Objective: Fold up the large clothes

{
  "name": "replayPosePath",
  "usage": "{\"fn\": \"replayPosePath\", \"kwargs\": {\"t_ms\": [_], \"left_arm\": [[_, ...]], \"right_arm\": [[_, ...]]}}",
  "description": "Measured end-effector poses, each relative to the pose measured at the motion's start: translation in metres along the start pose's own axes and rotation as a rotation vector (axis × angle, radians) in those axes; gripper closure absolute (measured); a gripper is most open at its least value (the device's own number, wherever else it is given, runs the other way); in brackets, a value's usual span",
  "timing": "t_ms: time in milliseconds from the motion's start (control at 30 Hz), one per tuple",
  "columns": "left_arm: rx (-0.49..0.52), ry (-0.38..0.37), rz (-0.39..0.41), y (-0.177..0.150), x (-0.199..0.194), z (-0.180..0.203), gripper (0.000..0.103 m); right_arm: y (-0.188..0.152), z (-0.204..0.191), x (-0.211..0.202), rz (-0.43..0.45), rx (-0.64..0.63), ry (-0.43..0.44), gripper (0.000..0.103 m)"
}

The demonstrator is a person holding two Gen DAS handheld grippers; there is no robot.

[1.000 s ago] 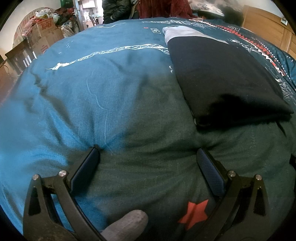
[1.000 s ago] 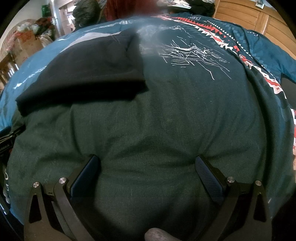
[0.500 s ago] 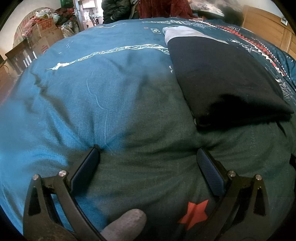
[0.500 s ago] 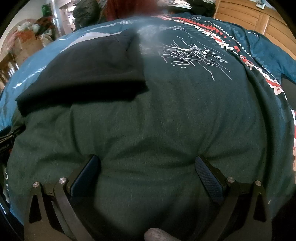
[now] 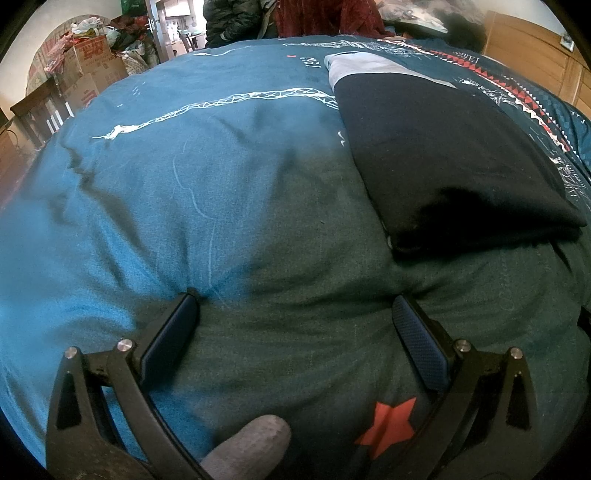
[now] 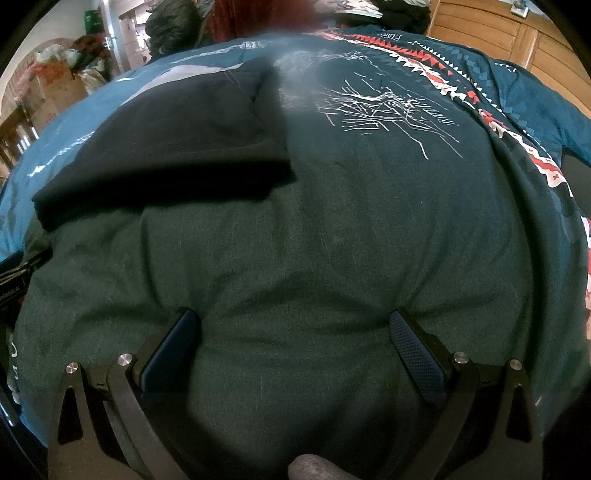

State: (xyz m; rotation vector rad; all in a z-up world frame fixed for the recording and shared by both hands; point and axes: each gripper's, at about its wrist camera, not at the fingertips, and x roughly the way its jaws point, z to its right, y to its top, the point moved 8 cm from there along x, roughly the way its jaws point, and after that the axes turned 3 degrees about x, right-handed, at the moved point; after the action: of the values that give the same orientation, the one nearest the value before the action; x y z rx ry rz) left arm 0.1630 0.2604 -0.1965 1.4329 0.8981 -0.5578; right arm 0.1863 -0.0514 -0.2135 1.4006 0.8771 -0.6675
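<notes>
A folded black garment with a grey band at its far end lies on a teal quilt; it shows at upper right in the left wrist view and as the same black garment at upper left in the right wrist view. My left gripper is open, its fingertips pressed into the quilt, short of the garment's near edge. My right gripper is open too, its tips sunk into the dark green quilt to the right of the garment. Neither holds cloth.
Cardboard boxes and clutter stand past the bed's far left. Wooden furniture stands at the far right. A person in dark and red clothing is at the bed's far side. A gloved fingertip shows at the bottom.
</notes>
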Motion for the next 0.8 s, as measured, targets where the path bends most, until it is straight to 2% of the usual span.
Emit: {"fn": "replayPosePath", "kwargs": {"t_ms": [167,800], "left_arm": [[-0.01,-0.037,-0.019,0.0022,0.0021,-0.0008,0.0],[-0.005,-0.019,-0.003,-0.0007,0.0026,0.0022,0.0]], "right_arm": [[-0.0006,-0.0004,-0.0001,0.001,-0.004,0.003,0.0],[-0.0006,-0.0007,0.0006,0.004,-0.002,0.004,0.0]]}}
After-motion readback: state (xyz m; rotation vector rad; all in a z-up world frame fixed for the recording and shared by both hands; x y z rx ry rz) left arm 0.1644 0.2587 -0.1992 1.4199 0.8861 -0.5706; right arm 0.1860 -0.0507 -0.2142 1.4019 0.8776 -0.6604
